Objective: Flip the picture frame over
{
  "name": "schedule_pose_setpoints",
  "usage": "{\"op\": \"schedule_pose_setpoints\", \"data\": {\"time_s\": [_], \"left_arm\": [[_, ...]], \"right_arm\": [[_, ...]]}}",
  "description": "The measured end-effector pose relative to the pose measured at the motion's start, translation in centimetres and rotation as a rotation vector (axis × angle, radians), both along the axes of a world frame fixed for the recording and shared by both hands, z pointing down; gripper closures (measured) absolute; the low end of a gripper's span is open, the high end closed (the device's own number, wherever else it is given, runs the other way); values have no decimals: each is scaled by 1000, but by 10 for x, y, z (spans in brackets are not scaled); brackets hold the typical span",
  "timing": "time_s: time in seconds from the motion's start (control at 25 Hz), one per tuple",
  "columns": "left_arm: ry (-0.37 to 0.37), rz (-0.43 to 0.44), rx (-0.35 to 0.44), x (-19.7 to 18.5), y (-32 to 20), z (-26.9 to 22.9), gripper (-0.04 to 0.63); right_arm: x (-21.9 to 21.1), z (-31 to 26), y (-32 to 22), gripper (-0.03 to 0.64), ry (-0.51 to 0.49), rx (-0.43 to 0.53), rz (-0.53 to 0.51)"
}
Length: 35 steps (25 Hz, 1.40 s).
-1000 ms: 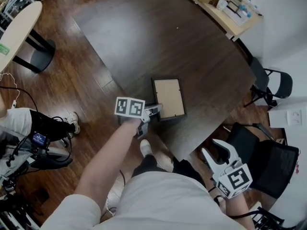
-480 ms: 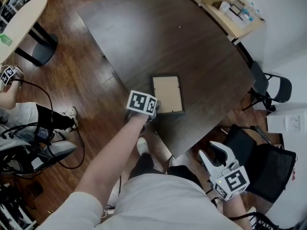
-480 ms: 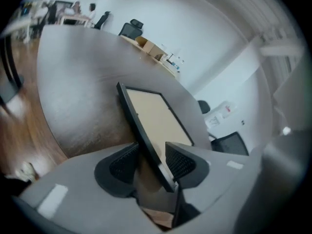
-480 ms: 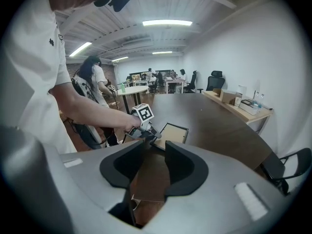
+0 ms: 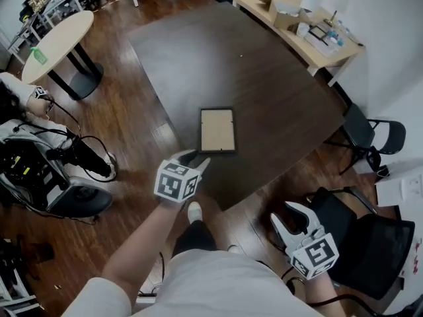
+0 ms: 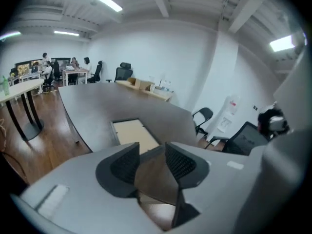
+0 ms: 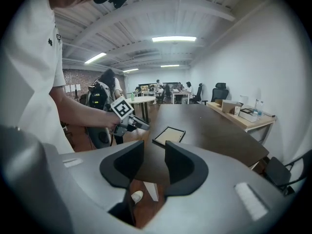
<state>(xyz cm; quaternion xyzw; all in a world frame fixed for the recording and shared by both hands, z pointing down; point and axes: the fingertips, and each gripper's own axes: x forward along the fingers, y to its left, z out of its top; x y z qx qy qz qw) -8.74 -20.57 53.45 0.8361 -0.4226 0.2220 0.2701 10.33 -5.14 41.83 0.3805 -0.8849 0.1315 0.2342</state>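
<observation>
The picture frame (image 5: 217, 130) lies flat on the dark table (image 5: 264, 91), with its black rim around a beige panel that faces up. My left gripper (image 5: 192, 158) hovers just short of the frame's near edge, over the table's near edge. Its jaws have just been opening and stand open with nothing between them. In the left gripper view the frame (image 6: 132, 133) lies beyond the empty jaws of the left gripper (image 6: 148, 161). My right gripper (image 5: 295, 214) hangs open off the table's near right side. The right gripper view shows the frame (image 7: 169, 135) and the left gripper (image 7: 142, 125) beside it.
A light wooden desk (image 5: 305, 37) with boxes and small items stands along the far right wall. A round pale table (image 5: 61, 41) is at the far left. Black chairs (image 5: 369, 134) (image 5: 360, 233) stand to the right. A seated person with gear (image 5: 39, 170) is on the left.
My left gripper has come away from the frame's near left corner, back toward me and upward, and rolled. The frame stays flat on the table. The right gripper shifted a little.
</observation>
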Motion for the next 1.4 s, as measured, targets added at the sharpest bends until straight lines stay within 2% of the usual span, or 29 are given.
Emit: {"op": "schedule_pose_setpoints", "data": {"time_s": [0.12, 0.24, 0.28, 0.32, 0.52, 0.88, 1.04, 1.2, 1.4], "left_arm": [[179, -23, 55, 20, 69, -37, 434], [457, -23, 113, 45, 153, -91, 437], [514, -26, 139, 51, 177, -108, 438], [538, -27, 167, 56, 199, -121, 439], [508, 31, 244, 58, 287, -166, 437], [481, 93, 331, 36, 356, -192, 439], [397, 147, 372, 24, 402, -183, 439], [336, 183, 380, -8, 459, -165, 439], [323, 244, 367, -38, 502, -145, 439]], "right_arm": [[25, 9, 28, 479, -27, 16, -32], [38, 11, 61, 482, -66, 13, -90], [44, 11, 70, 483, -75, 14, -109], [49, 11, 78, 483, -82, 17, -124], [47, -1, 122, 485, -121, 40, -161], [20, -13, 189, 485, -126, 101, -138], [10, -13, 227, 485, -95, 124, -108], [-23, -8, 281, 485, -87, 130, -79], [-63, -5, 339, 485, -87, 137, -53]]}}
